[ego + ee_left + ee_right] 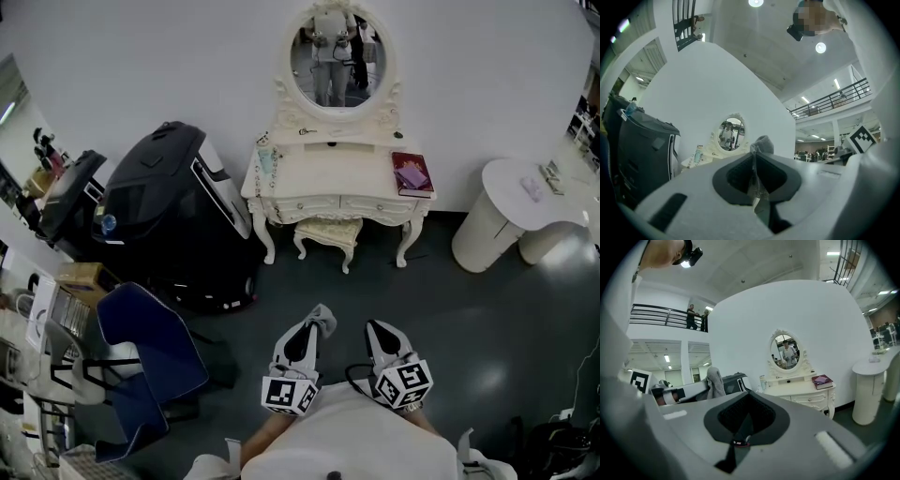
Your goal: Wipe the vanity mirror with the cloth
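Left gripper (314,328) clenched on cloth (761,144) (bunched at its tips); right gripper (377,330) closed, empty; mirror (337,61) well ahead.

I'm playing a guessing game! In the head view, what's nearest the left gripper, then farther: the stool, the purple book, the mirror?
1. Stool, half under the vanity.
2. Purple book, on the vanity's right end.
3. Mirror, up against the wall.

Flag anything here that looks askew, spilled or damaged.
Nothing stands out: the mirror is upright, the book lies flat on the vanity table, the stool is tucked partly under it, the cloth is clamped in the left gripper.
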Tool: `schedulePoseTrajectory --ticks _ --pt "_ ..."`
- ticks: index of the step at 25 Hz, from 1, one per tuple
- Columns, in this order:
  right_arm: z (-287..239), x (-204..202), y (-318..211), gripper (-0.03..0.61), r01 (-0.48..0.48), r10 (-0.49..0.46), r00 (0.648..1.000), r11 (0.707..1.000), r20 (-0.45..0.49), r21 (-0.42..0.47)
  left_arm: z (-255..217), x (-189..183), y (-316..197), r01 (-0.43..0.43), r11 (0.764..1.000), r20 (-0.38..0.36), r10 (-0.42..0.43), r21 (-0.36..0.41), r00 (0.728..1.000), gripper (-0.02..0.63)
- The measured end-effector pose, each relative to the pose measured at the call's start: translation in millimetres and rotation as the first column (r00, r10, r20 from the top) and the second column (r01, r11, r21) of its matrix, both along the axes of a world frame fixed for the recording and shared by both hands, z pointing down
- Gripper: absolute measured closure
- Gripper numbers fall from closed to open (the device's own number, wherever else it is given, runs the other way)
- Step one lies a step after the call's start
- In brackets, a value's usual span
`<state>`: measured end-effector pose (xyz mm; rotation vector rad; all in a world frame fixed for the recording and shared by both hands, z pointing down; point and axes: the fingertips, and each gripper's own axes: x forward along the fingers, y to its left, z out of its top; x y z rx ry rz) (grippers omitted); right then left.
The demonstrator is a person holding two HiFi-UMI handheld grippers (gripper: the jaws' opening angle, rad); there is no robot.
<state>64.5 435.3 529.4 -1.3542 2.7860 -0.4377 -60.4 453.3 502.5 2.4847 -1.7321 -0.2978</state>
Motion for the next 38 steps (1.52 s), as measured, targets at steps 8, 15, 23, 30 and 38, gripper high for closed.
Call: schedulePoseTrajectory --ticks 8,15,23,30,38 --pt "11.6 7.2 -52.2 0.571 -0.032 0.031 0.999 0.999 -0.014 -0.020 15.0 0.2 -62.7 -0.015 0.999 0.004 0.015 -0.042 1.000 0.591" --pt "13.5 12.7 -143.8 0.571 -0.115 0.114 0.992 0.993 -0.049 -0.011 12.9 -2.4 -167.2 -0.070 0.997 -0.018 0.069 -0.020 0.997 0.591" --pt "-0.8 -42.6 -269.4 0.571 -0.091 0.090 0.994 0.995 -0.054 -0.027 -6.5 -50.7 -290.8 -0.070 0.997 -0.029 0.069 -0.019 0.997 0.591" --pt "-10.6 -74.1 -351.6 0.571 -0.123 0.122 0.991 0.992 -0.060 -0.014 -15.8 -92.6 -380.1 -0.074 0.997 -0.033 0.074 -0.004 0.997 0.591" --pt "-3.9 -65.7 -392.6 0.571 -0.197 0.194 0.979 0.979 -0.069 -0.047 -5.6 -87.0 -424.5 -0.135 0.990 -0.039 0.133 -0.047 0.990 0.591"
